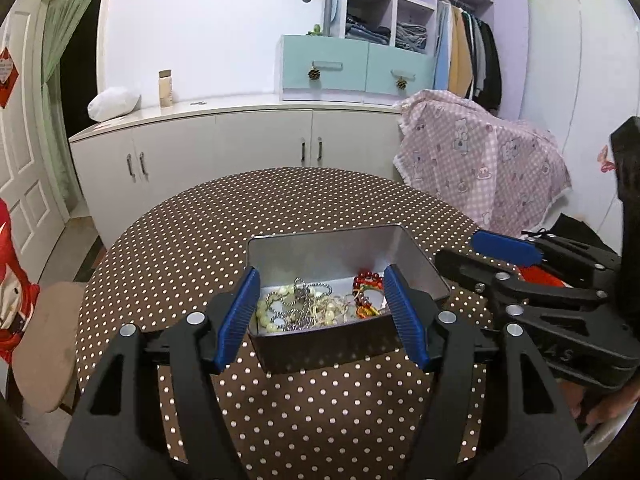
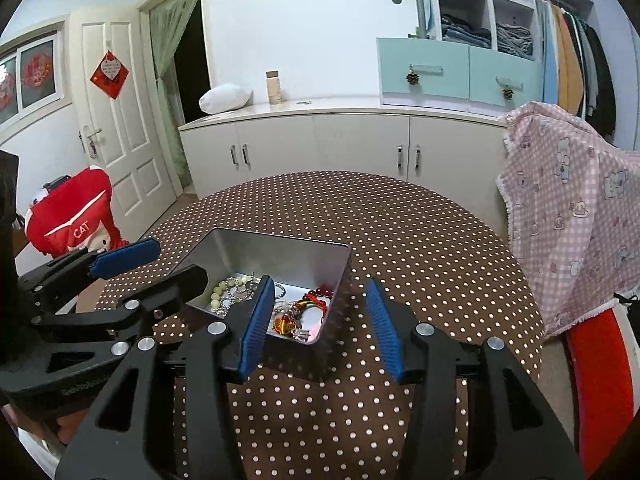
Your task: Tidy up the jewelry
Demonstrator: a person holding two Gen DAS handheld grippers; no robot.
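Left hand-held gripper (image 1: pixel 324 312): jaws apart, nothing between the pads; it sits low centre of the left wrist view, framing the near end of the tin. Right hand-held gripper (image 2: pixel 320 324): jaws apart, empty, straddling the tin's near right corner without visible contact.

The metal tin (image 1: pixel 416 256) stands open on the dotted bench (image 1: pixel 280 412), centre of both views. Inside lie the pale bead strand (image 1: pixel 266 312), a silver chain (image 1: pixel 304 300) and red-and-yellow corded pieces (image 2: pixel 304 308), all heaped together.

Progress, as judged: the jewelry appears gathered into the tin and no loose piece shows on the bench. No lid is in view, so closing, if required, remains.

Limits: both hand-held grippers mask the tin's near wall and part of its floor; the pieces are tangled and individual items cannot be counted.
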